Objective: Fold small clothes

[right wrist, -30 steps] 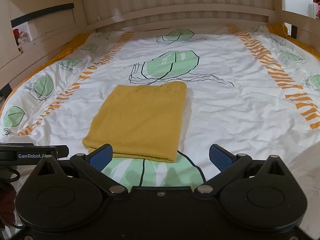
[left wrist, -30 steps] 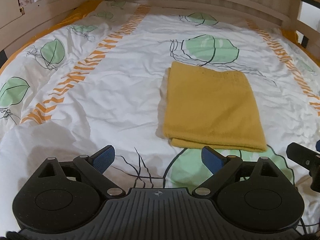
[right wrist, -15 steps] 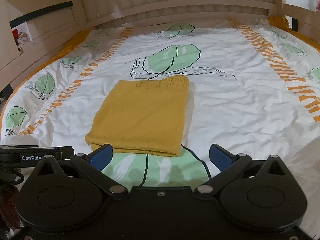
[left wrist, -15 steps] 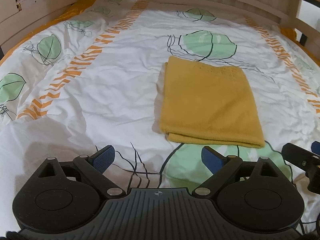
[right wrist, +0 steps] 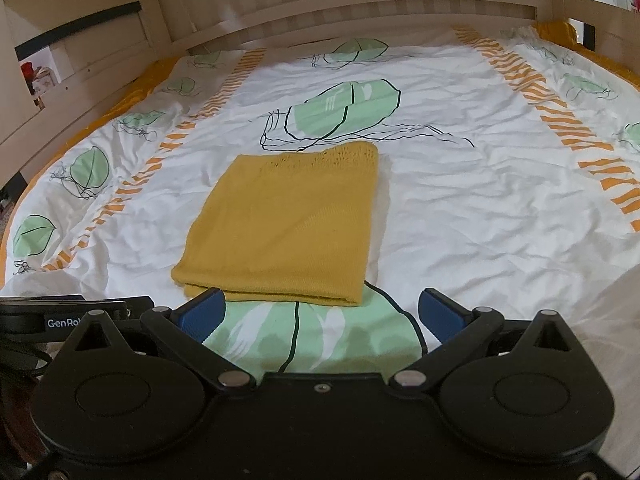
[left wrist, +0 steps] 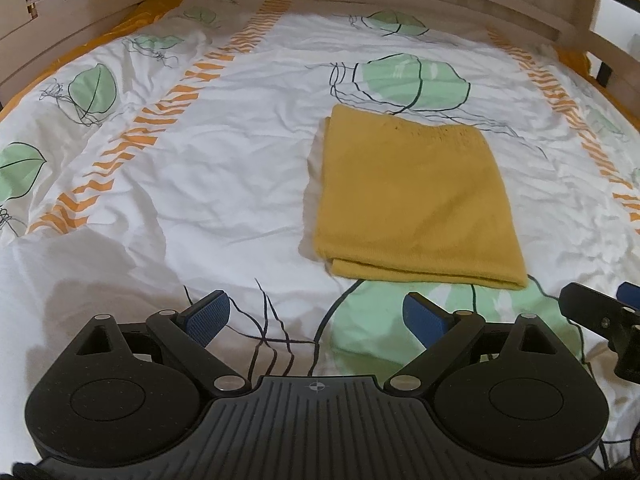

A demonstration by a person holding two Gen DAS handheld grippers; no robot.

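Observation:
A yellow knit garment (left wrist: 412,196) lies folded into a flat rectangle on the bed; it also shows in the right wrist view (right wrist: 288,224). My left gripper (left wrist: 316,314) is open and empty, above the sheet just short of the garment's near edge. My right gripper (right wrist: 320,314) is open and empty, close to the garment's near edge. The right gripper's side shows at the right edge of the left wrist view (left wrist: 600,316). The left gripper's body shows at the left edge of the right wrist view (right wrist: 60,316).
The bed (left wrist: 224,184) has a white cover with green leaves and orange stripes (left wrist: 160,120). A wooden slatted headboard (right wrist: 360,4) runs along the far side. Wooden rails (left wrist: 60,20) stand at the left and right (right wrist: 600,20).
Both grippers have drawn back and risen a little from the garment, so it looks farther off. The garment has not moved. Both grippers stay open.

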